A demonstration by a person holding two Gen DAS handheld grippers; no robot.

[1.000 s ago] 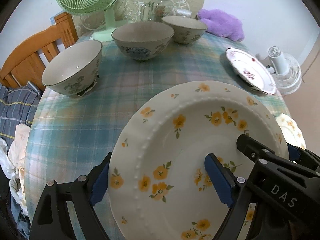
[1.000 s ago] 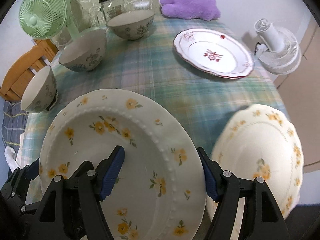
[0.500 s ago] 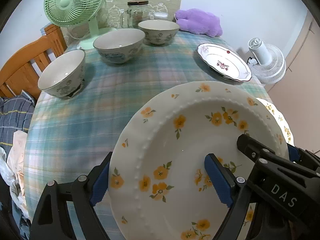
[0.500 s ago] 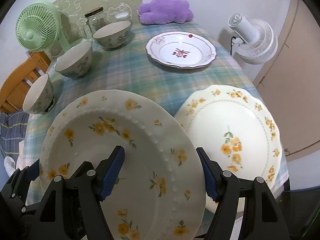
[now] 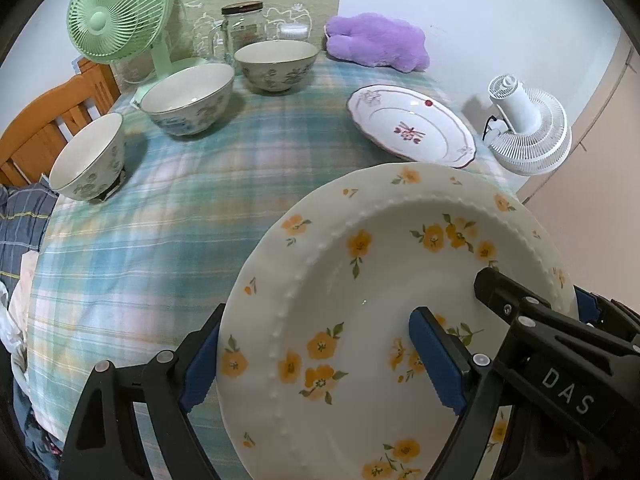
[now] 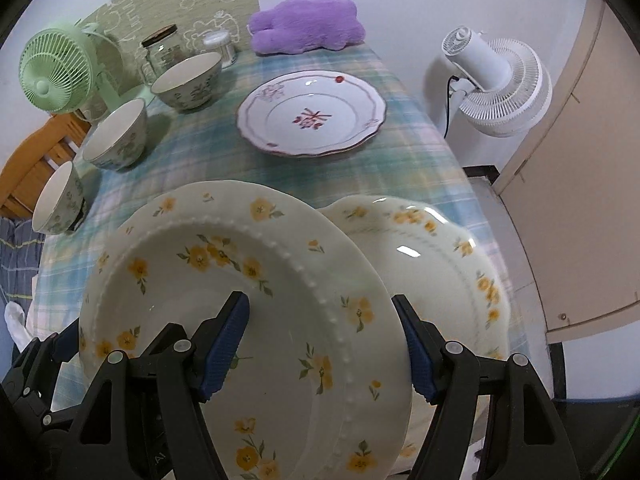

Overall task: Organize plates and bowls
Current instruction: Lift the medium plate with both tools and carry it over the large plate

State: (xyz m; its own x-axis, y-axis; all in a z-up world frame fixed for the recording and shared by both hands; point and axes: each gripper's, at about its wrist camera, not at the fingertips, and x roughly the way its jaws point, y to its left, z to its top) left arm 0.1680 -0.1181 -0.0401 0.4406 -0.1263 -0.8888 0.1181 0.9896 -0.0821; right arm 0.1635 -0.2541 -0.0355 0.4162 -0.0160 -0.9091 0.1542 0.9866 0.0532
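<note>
Yellow-flower plate (image 5: pixel 384 312) sits between the fingers of both tools: left gripper (image 5: pixel 320 364) clamps its near-left rim, right gripper (image 6: pixel 324 344) clamps its near-right rim, both grasping, plate held above the checked table (image 5: pixel 160 216). Only the right wrist view shows the second yellow-flower plate (image 6: pixel 448 264), lying under and just right of the held one. Ahead of the tools: one red-pattern plate (image 6: pixel 312 114), three bowls (image 5: pixel 188 98) in a row far left. Count: three plates, three bowls. Green fan (image 5: pixel 116 16), white fan (image 6: pixel 496 80) beyond.
</note>
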